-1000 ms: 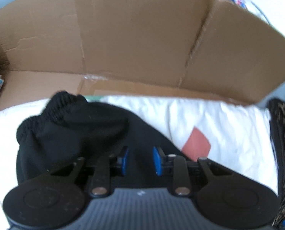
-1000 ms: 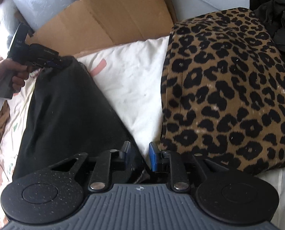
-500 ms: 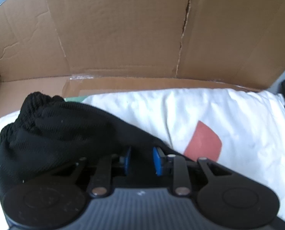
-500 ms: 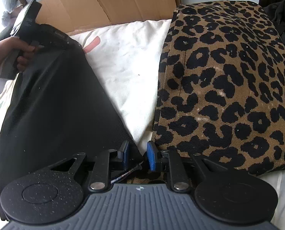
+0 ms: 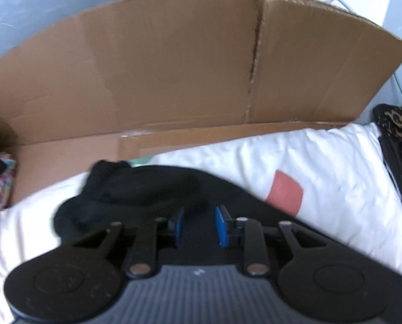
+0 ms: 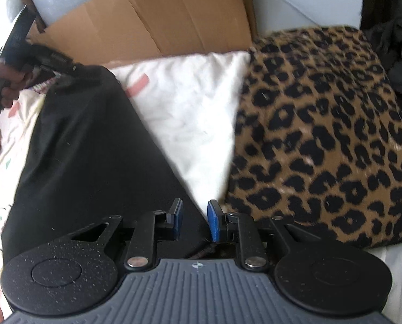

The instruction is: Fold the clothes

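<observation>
A black garment (image 5: 147,186) lies on white bedding (image 5: 335,167), its ribbed end bunched just ahead of my left gripper (image 5: 199,224). That gripper stands open, with black cloth under and between its blue pads but not clamped. In the right wrist view the same garment (image 6: 87,148) stretches from the left gripper (image 6: 66,63) at the far corner down to my right gripper (image 6: 194,220). The right gripper is open too, and the garment's near edge passes beneath it.
A folded leopard-print garment (image 6: 322,135) lies right of the black one, with white bedding (image 6: 190,108) between them. A flattened cardboard sheet (image 5: 174,67) stands along the back. Dark clothes (image 6: 398,54) are heaped at the far right. A hand (image 6: 9,86) holds the left gripper.
The left gripper has pulled back and up, so the bunched black end now sits lower and flatter ahead of it. The right view has shifted slightly, and the black garment lies flatter.
</observation>
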The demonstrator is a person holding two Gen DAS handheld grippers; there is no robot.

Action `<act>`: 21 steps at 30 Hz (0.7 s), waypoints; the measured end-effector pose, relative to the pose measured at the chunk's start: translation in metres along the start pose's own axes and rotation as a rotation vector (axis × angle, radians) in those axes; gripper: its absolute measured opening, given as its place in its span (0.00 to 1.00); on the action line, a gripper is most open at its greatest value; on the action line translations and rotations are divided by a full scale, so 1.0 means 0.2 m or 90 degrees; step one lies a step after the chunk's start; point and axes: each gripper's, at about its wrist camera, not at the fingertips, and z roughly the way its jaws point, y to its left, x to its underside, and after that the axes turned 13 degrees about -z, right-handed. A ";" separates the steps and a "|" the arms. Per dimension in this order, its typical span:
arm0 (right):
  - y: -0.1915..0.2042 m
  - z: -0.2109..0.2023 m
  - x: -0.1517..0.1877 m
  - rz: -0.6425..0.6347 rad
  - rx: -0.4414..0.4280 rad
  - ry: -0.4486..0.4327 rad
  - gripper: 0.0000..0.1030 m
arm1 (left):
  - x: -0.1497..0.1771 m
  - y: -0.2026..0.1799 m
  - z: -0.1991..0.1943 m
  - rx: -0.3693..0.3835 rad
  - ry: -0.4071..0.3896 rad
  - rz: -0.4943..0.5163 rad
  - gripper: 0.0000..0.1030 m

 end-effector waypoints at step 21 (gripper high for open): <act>0.70 0.34 -0.14 -0.263 -0.089 0.025 0.34 | 0.24 0.33 0.14 -0.077 0.007 0.046 0.32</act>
